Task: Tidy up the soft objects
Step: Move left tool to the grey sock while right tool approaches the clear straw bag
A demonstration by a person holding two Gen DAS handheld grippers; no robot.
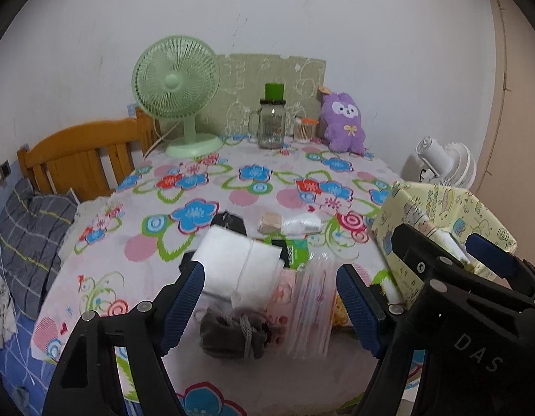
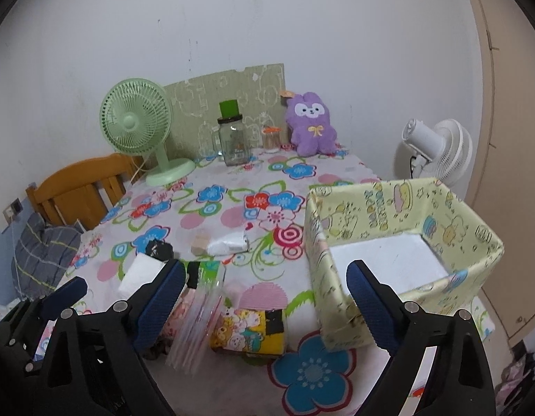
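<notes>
left hand-held gripper point(image 1: 271, 298) open, partly hiding grey pouch point(image 1: 232, 336).

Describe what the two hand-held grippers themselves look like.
Both match: the left hand-held gripper and the right hand-held gripper have black angular frames with silver round bolts and two fingers faced with blue ribbed pads. White letters "DAS" mark the right one's body.

Both grippers in view, angled fwd and down. Left gripper point(image 1: 271, 306): jaws apart, blue ribbed pads facing each other, nothing pressed between them, black frame at near edge. Right gripper point(image 2: 264, 303): jaws wide apart, pads clear, nothing gripped. In left wrist view the right gripper point(image 1: 448, 251) sits just to the right, slightly farther. In right wrist view the left gripper point(image 2: 59, 298) shows at near left. No hand or sleeve visible.
</notes>
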